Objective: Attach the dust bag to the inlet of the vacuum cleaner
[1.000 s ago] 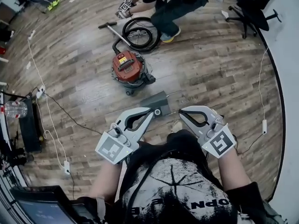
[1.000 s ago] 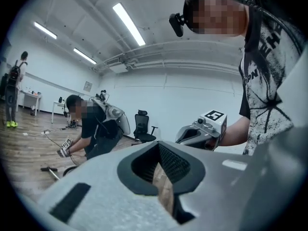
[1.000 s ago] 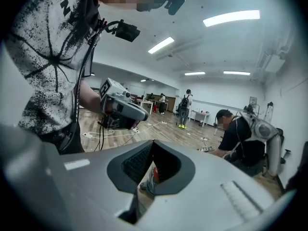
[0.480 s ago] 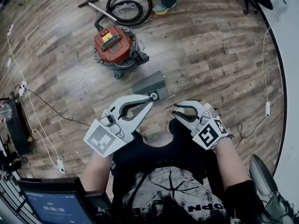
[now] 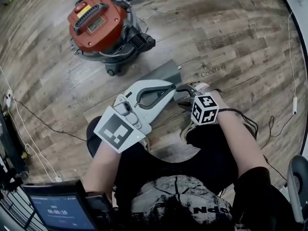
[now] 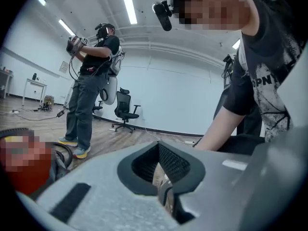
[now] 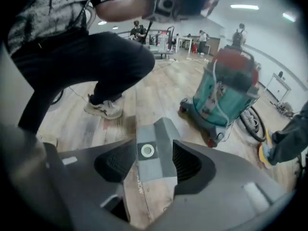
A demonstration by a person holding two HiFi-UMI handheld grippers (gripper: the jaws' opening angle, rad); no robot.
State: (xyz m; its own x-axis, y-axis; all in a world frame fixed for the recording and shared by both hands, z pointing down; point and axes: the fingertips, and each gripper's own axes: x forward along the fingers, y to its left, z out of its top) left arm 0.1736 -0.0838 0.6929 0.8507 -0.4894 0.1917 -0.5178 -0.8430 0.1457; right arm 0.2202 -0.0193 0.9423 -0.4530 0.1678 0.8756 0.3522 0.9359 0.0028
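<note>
head view, nearest: the person's legs and both forearms are over the wood floor (image 5: 231, 37). the left gripper (image 5: 172, 86) lies nearly level, its tips over the near edge of the dust bag (image 5: 164, 74). the right gripper (image 5: 184, 96) points steeply down just beside it, at the bag's near right corner. only this view shows both grippers together, and the red lid of the vacuum cleaner (image 5: 98, 25) from above.

left gripper view: the left gripper (image 6: 161, 186) is clenched, jaws together, with nothing between them. this view alone shows a second person (image 6: 91, 76) standing far off and an office chair (image 6: 126, 112) by the far wall.

right gripper view: the right gripper (image 7: 153, 163) is released. its jaws have just been opening and stand wide apart. the dust bag (image 7: 161, 143) shows in the gap, but the pads do not press on it. whether a tip touches it cannot be told.

dust bag: grey, flat and rectangular. it lies on the floor, well away from the floor's edges, between the person's shoe (image 7: 103, 109) and the vacuum cleaner (image 7: 224, 100), apart from both. a darker collar with a white ring (image 7: 147, 150) faces up at its near end. the right gripper view alone shows this ring and the cleaner's teal drum on castors.
</note>
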